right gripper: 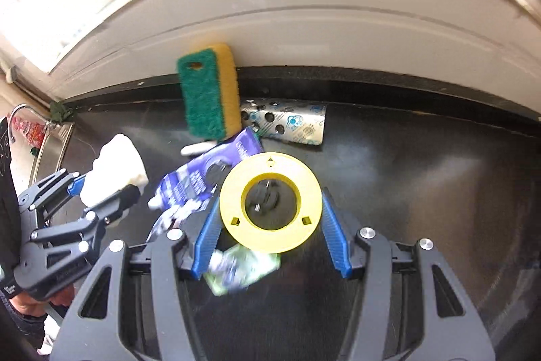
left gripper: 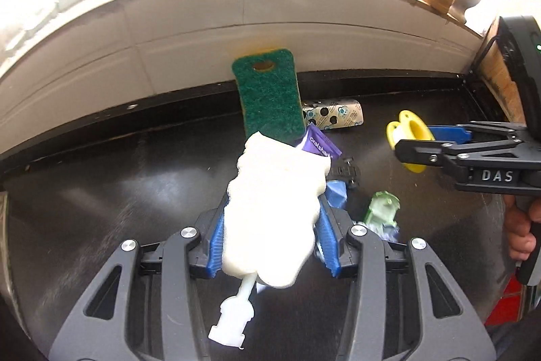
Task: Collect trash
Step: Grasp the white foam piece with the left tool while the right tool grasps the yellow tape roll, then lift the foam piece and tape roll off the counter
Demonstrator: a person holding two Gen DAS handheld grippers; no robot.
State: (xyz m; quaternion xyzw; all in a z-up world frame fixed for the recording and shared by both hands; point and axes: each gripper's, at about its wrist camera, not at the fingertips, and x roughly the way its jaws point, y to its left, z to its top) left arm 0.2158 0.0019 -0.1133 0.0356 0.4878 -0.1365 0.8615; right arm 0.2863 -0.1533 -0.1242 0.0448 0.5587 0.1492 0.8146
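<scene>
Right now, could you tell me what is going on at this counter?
A person is clearing trash off a dark counter with two hand-held tools. The left tool grips a white foam piece; the right tool grips a yellow spool. A purple wrapper, a green scrap and a sponge remain on the counter.

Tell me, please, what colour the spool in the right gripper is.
Yellow spool, clearest in the right wrist view.

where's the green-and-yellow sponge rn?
The sponge stands on end, leaning on the white tiled wall at the back of the dark counter, beside the spotted silver packet and above the purple wrapper.
</scene>
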